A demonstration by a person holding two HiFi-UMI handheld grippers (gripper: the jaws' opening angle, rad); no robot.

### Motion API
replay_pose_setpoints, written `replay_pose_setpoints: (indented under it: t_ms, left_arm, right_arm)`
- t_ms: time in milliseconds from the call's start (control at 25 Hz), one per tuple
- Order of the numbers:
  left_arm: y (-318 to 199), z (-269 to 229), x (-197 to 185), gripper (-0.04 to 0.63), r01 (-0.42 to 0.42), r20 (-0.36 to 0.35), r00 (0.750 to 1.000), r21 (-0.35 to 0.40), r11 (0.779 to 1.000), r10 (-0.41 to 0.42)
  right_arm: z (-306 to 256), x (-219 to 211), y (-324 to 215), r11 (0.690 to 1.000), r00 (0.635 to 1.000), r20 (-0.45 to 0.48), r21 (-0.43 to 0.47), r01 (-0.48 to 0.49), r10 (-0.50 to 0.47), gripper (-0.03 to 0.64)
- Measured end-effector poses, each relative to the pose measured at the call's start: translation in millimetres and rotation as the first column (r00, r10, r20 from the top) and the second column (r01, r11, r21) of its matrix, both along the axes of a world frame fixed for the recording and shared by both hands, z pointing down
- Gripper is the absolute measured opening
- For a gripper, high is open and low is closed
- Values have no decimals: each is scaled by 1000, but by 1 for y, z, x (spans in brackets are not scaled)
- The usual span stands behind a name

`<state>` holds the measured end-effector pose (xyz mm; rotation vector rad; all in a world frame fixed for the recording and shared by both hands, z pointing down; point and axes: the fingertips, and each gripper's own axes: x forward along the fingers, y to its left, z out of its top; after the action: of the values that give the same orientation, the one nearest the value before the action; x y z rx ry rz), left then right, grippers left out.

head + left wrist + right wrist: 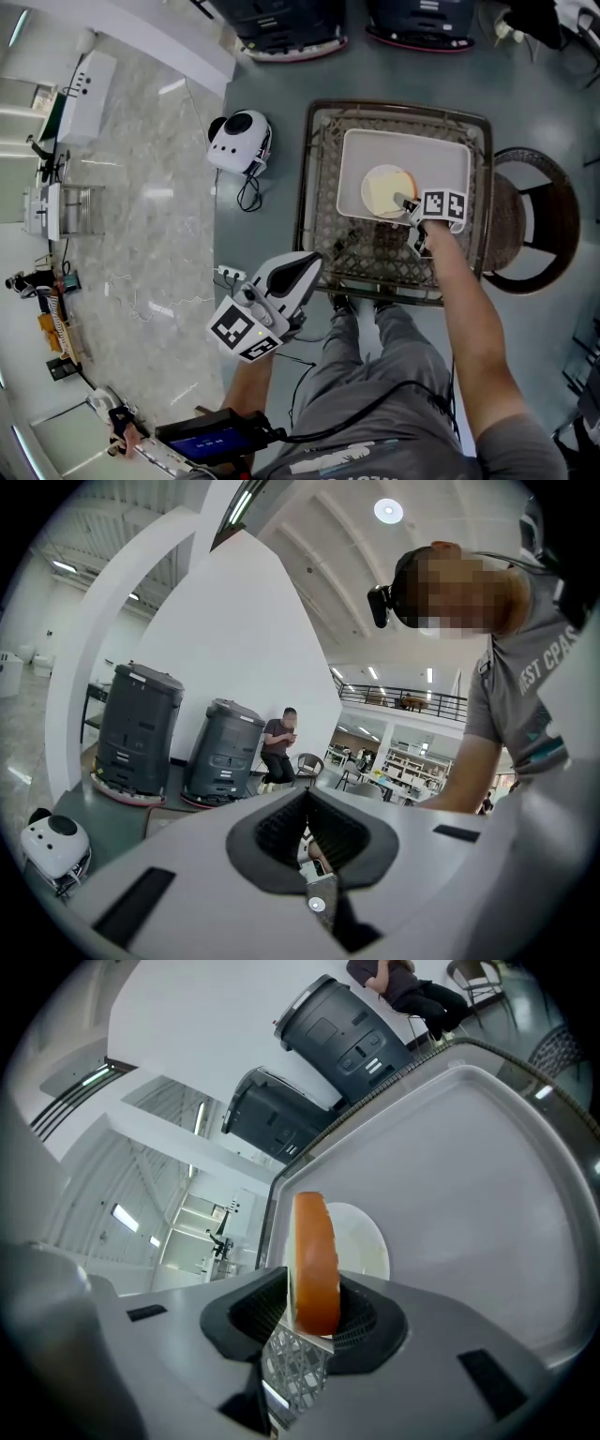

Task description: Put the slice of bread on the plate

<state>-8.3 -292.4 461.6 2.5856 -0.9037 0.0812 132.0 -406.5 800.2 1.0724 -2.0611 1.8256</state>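
Well left of the white tray [450,150], a small white-and-black machine [239,141] sits on the grey floor [272,84], its dark cable [248,195] looped beside it. Below and left of the tray, clear of the wicker surface [322,187] that carries it, the left hand-held gripper [314,262] hangs above the person's trouser leg [361,375]. In the left gripper view its 2 jaws meet at the tips, and nothing is gripped between them.

The tray covers most of the surface. The round, cream plate [375,192] lies inside the tray, in its near half. The right hand-held gripper [406,201] reaches in over the tray's near right corner, with its marker cube [442,204] on top. Its jaws are drawn partway in and clamp the slice of bread [314,1260], which stands on edge between the pads (only the orange-brown crust faces that camera). In the right gripper view the plate shows just behind the slice and to its right. Whether the bread touches the plate cannot be told.

Right of the tray, just beside the surface, stands 1 dark round chair [539,225].
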Motion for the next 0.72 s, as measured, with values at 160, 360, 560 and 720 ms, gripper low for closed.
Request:
replay_pose_setpoints:
  t_ms: [160, 360, 560, 720]
  left_arm:
    - [0, -2, -1, 9, 0, -6, 1000, 6, 1000, 0]
    - [0, -8, 0, 9, -1, -15, 1000, 12, 1000, 1]
    - [4, -10, 0, 9, -4, -19, 1000, 15, 1000, 4]
    - [7, -7, 1, 9, -6, -20, 1000, 14, 1000, 6]
  right_arm:
    - [3, 0, 3, 999, 997, -65, -11, 50, -50, 131]
    - [4, 5, 6, 992, 974, -189, 1, 129, -126, 213]
    - [11, 6, 12, 962, 894, -369, 5, 273, -252, 294]
    - [19, 3, 15, 922, 804, -486, -8, 388, -343, 319]
